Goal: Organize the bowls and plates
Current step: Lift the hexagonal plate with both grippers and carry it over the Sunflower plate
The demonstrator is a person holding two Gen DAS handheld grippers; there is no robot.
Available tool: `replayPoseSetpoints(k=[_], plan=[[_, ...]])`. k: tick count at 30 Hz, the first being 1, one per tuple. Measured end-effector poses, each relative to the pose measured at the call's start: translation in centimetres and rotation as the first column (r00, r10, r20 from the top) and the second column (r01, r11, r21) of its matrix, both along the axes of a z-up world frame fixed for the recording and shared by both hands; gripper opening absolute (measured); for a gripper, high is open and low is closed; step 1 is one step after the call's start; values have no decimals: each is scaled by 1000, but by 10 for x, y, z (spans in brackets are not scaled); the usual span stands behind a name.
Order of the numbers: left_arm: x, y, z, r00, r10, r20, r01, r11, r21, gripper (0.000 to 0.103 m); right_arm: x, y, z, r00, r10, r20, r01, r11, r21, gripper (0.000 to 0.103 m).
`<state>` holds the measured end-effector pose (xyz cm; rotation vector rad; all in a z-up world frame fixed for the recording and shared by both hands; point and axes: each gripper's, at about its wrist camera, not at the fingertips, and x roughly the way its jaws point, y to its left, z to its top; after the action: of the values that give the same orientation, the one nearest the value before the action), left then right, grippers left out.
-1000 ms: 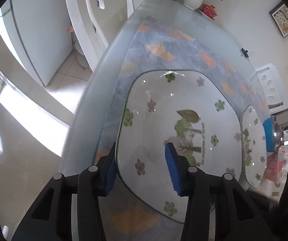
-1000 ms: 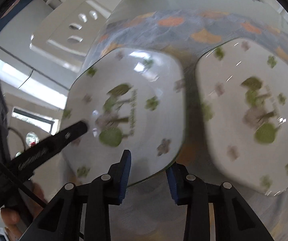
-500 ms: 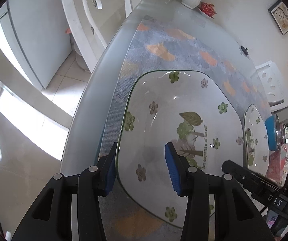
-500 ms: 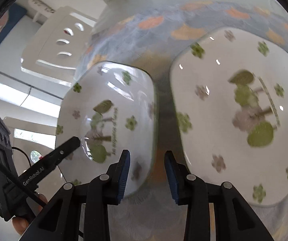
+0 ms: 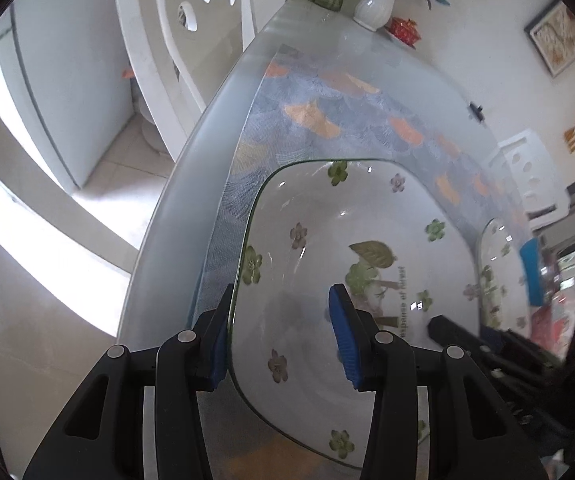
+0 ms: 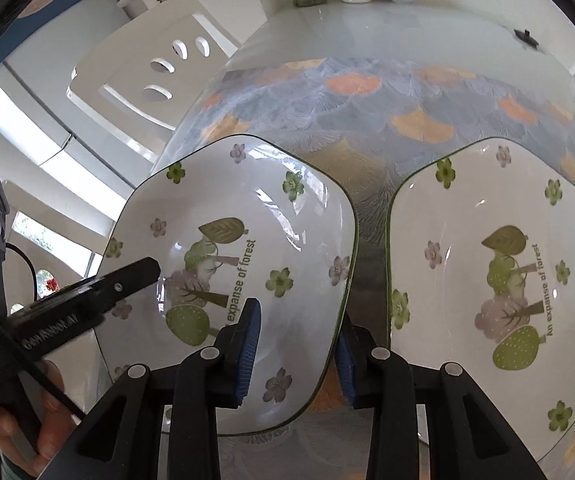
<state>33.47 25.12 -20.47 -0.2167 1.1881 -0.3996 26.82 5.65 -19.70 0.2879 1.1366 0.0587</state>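
Two white square bowls with flower and tree prints sit side by side on a patterned mat. My left gripper (image 5: pixel 283 292) straddles the left rim of the left bowl (image 5: pixel 327 240), one pad outside and one over the inside, with a gap showing; it is open. My right gripper (image 6: pixel 299 312) straddles the right rim of that same bowl (image 6: pixel 247 220), left pad inside, right pad outside and partly hidden by the rim, also open. The second bowl (image 6: pixel 487 240) lies just to the right. One of the left gripper's fingers (image 6: pixel 127 280) shows over the bowl's left side.
The mat (image 6: pixel 367 120) lies on a frosted glass table (image 5: pixel 175 200) whose edge runs close on the left. White chairs (image 6: pixel 159 76) stand beyond it. A white vase (image 5: pixel 379 8) and a red lidded cup (image 5: pixel 405 30) sit at the far end. A blue object (image 5: pixel 531 276) is right of the second bowl.
My right gripper has slid rightward across the left bowl and rolled, so its fingers now stand either side of the right rim. The left gripper and both bowls have stayed put.
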Motion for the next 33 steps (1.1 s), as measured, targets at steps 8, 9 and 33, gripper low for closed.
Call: replayPoseSetpoints(k=[8, 9, 33], plan=[[-12, 3, 21, 997, -31, 77, 35, 998, -53, 40, -6, 1, 1, 998, 50, 36, -51, 999, 13, 34], [-14, 3, 23, 996, -33, 87, 38, 998, -58, 40, -7, -1, 2, 998, 47, 43, -48, 999, 21, 34], [-71, 6, 61, 971, -80, 227, 75, 997, 29, 26, -49, 3, 58, 970, 126, 207, -122, 992, -31, 34]])
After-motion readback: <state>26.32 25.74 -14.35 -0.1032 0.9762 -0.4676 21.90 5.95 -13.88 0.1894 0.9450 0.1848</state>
